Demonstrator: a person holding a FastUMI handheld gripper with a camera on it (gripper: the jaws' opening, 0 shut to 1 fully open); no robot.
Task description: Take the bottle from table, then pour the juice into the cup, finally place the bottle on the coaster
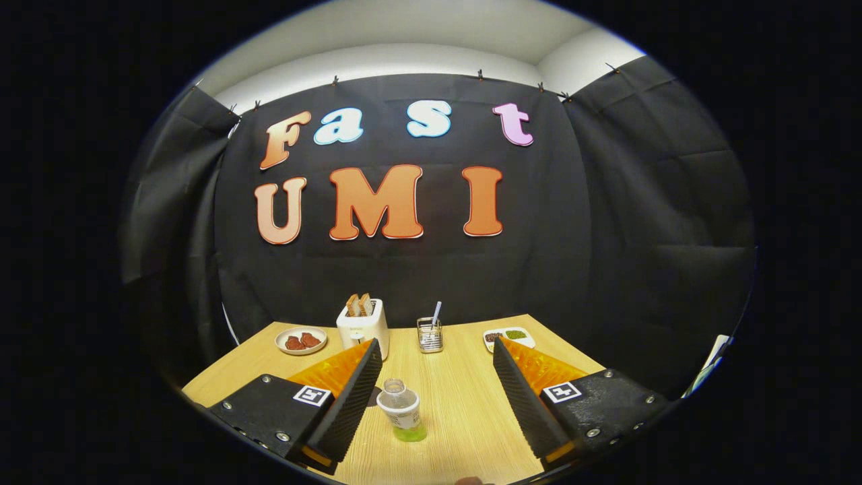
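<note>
The gripper (434, 377) is held wide apart, the juice bottle (403, 412) standing free between its fingers, a dark coaster (374, 397) half hidden behind one finger.

Pale matt wood-grain table (465, 404); clear plastic bottle (402, 411)

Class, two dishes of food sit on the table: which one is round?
The plate beside the toaster, beyond the open gripper, holding reddish-brown pieces. The other dish is oblong, with dark and green food in separate sections.
</note>
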